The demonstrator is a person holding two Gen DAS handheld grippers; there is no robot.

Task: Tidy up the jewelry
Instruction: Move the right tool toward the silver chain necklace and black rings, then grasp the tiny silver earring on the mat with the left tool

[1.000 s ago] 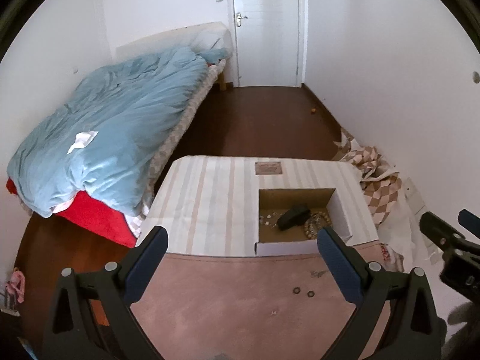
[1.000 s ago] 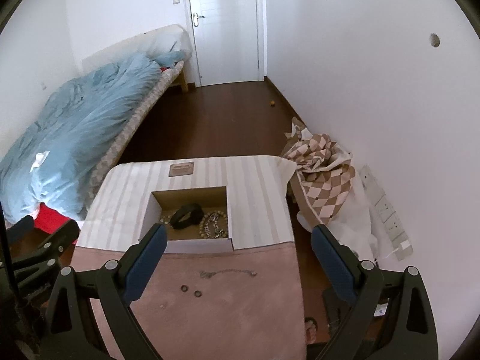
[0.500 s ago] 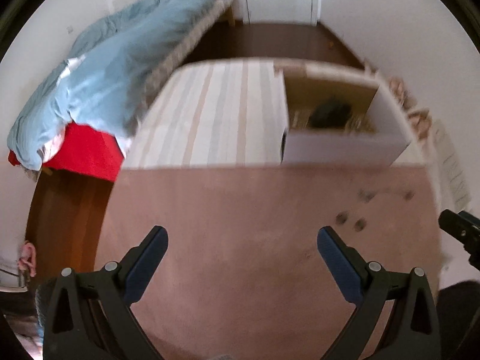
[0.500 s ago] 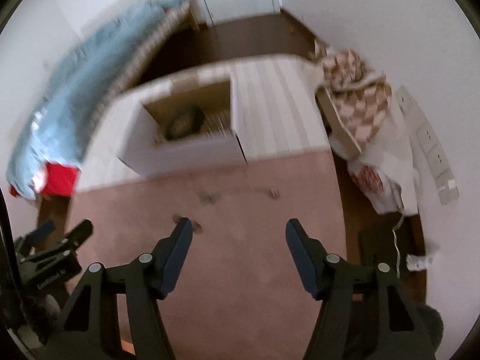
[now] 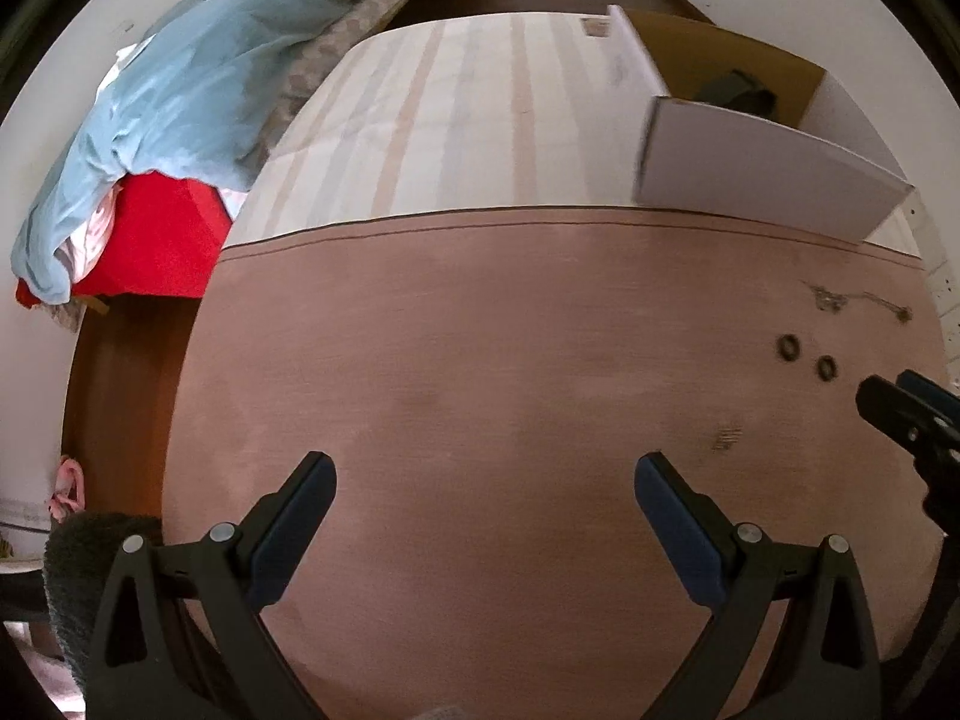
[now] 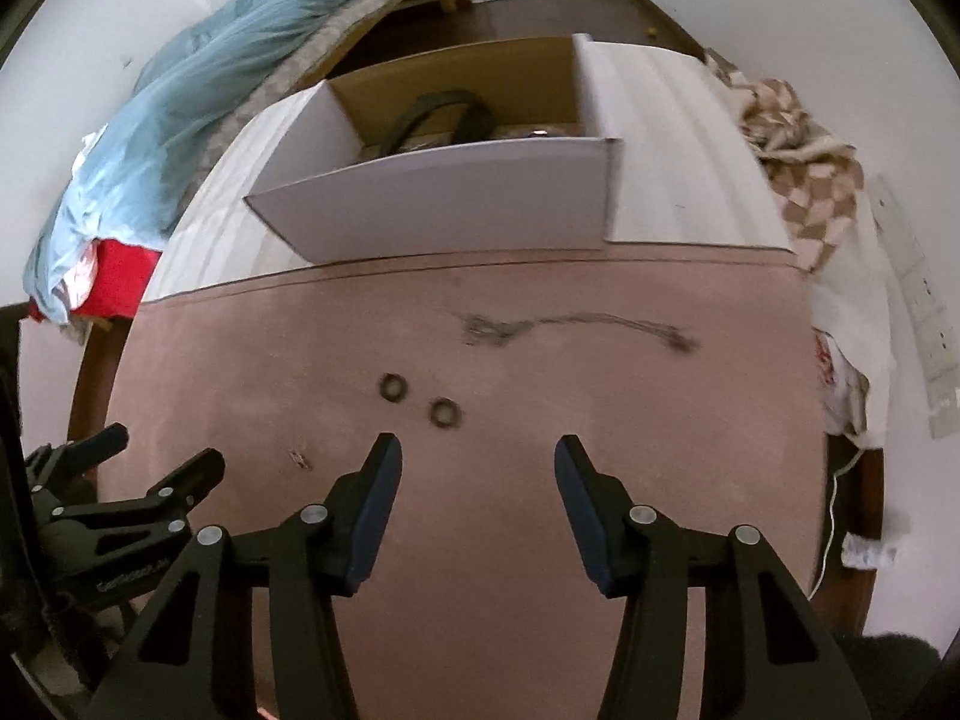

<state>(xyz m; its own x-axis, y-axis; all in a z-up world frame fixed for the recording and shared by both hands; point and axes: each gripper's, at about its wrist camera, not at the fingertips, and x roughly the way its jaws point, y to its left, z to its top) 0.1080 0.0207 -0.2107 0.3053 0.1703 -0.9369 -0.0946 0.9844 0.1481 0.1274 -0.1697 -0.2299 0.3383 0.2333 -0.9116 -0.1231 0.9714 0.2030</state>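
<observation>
Jewelry mostly unsorted: two rings [image 6: 419,401], thin chain [image 6: 576,329] and tiny piece [image 6: 298,459] lay loose on pink cloth [image 6: 480,540]. White box [image 6: 444,204] behind already held dark band. Right gripper [image 6: 477,457], jaws just narrowing, half apart and empty near rings. Left gripper [image 5: 485,474] wide apart, empty.

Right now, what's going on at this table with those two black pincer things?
A person holds a two-finger tool in each hand over a pink mat to tidy jewelry. The right tool, whose jaws have just been closing with nothing between them, hangs near two small rings and a thin chain. The left tool is wide open and empty. Behind the mat an open white box already holds a few pieces. Nothing has been picked up yet.
</observation>
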